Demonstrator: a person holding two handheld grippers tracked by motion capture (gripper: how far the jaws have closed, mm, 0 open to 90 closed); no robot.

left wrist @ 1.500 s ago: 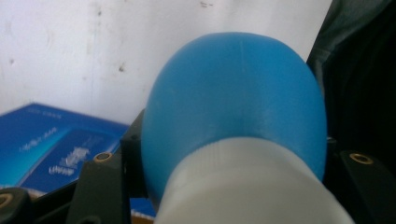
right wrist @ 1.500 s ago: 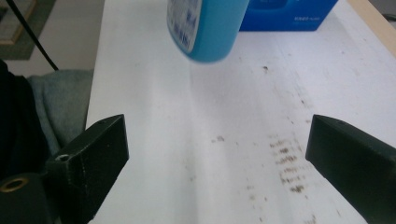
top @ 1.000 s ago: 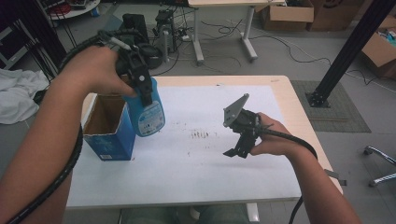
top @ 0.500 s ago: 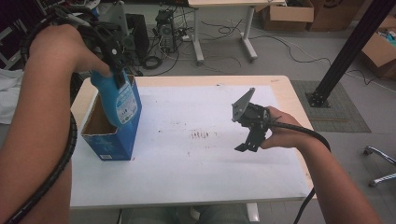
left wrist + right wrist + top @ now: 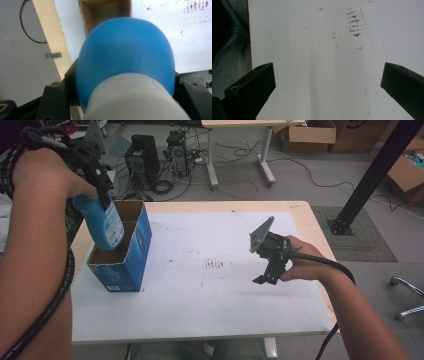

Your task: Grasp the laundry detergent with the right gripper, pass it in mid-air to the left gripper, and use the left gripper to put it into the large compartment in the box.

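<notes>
A white surface (image 5: 200, 310) carries an open blue cardboard box (image 5: 127, 255), which serves as the landmark here. The box stands upright at the surface's left end, its top flaps open, apparently ready to receive something.

Directly above the box opening, a blue plastic bottle (image 5: 106, 227) hangs cap-up, its lower end dipping just inside the box. It is held upright, probably so it can slide straight down between the walls. The left hand-held gripper (image 5: 102, 180) pinches the bottle near its white cap (image 5: 132, 100).

Well to the right of the box, the right hand-held gripper (image 5: 267, 272) hovers over bare surface, jaws spread wide and empty, seemingly kept clear of the lowering.
</notes>
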